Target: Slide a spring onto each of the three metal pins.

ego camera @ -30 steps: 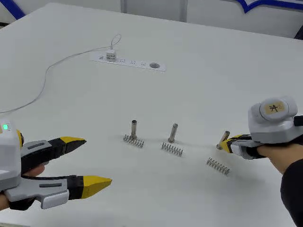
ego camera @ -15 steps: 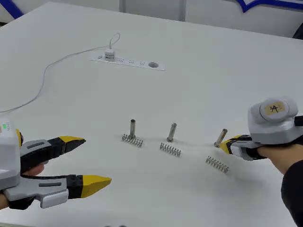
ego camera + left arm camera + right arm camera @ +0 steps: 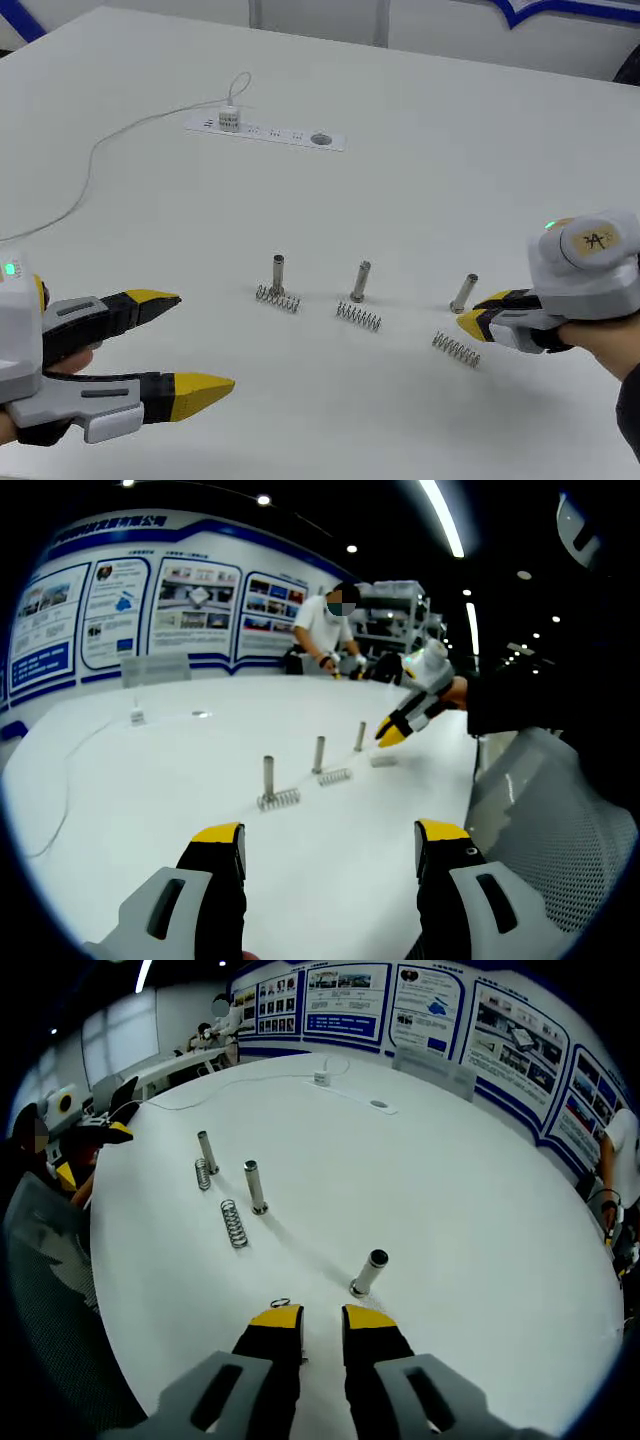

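1. Left gripper (image 3: 178, 340): jaws wide apart, empty, well back from the work.
2. Right gripper (image 3: 478, 312): jaws a narrow gap apart, gripping nothing. Nearest pin (image 3: 464, 293) stands just ahead of its tips; a spring (image 3: 456, 349) lies loose just beside them.
3. Step judged: first pick-up, with nothing fitted yet.
4. Next move calls for lowering the right tips onto that spring, clamping it, and lining its bore over the pin top.

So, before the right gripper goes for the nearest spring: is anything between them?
Nothing visible does. Only bare table separates the right gripper from the spring close to its tips; the nearest pin stands off to one side.
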{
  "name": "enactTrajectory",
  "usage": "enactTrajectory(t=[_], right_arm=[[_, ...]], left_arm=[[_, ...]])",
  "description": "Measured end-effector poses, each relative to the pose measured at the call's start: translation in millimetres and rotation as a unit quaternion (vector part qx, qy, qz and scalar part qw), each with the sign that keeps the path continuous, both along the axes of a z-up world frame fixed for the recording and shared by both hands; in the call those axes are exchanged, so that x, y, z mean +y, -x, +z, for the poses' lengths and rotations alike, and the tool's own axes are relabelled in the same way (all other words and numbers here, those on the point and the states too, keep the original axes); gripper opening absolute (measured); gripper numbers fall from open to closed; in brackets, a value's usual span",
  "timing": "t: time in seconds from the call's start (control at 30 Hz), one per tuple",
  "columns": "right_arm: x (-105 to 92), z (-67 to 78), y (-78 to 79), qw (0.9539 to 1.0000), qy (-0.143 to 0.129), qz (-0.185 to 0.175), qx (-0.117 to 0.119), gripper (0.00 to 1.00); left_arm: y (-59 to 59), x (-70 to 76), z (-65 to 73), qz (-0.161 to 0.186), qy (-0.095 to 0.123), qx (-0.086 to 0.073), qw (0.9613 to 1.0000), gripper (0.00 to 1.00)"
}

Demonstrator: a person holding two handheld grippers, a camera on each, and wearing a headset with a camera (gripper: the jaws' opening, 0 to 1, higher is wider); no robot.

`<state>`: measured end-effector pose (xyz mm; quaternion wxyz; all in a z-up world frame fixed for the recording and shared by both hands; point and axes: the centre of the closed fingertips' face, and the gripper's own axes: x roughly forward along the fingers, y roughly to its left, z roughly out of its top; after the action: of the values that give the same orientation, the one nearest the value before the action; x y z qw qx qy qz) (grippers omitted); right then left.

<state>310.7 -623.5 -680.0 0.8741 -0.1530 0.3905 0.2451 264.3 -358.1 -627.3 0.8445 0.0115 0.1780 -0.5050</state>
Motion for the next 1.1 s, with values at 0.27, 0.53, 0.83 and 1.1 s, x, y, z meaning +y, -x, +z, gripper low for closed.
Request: enactTrajectory(t=[0.27,0.53,0.83,1.1], right_arm=[[5.0,-10.3,19.3,0.9985,-0.003,0.050,0.020,0.18],[2.1,-24.1,29.6,0.9968,-0.004,0.072,0.035,0.18],[1.0,-31.3,30.9,0.9954,-0.003,0.088,0.036,0.15],[-0.2,-30.5,28.7,0.9958,0.002,0.084,0.037,0.11]], left_arm=[[0.7,-1.8,-0.6,-0.003,-0.001,0.001,1.0000,0.70],[2.0,-4.3,-1.6,-0.006,-0.002,0.003,1.0000,0.70],[4.9,-6.7,-4.9,-0.019,-0.009,0.006,0.9998,0.70],[6.2,-13.5,-3.3,-0.039,-0.014,0.002,0.9991,0.68]])
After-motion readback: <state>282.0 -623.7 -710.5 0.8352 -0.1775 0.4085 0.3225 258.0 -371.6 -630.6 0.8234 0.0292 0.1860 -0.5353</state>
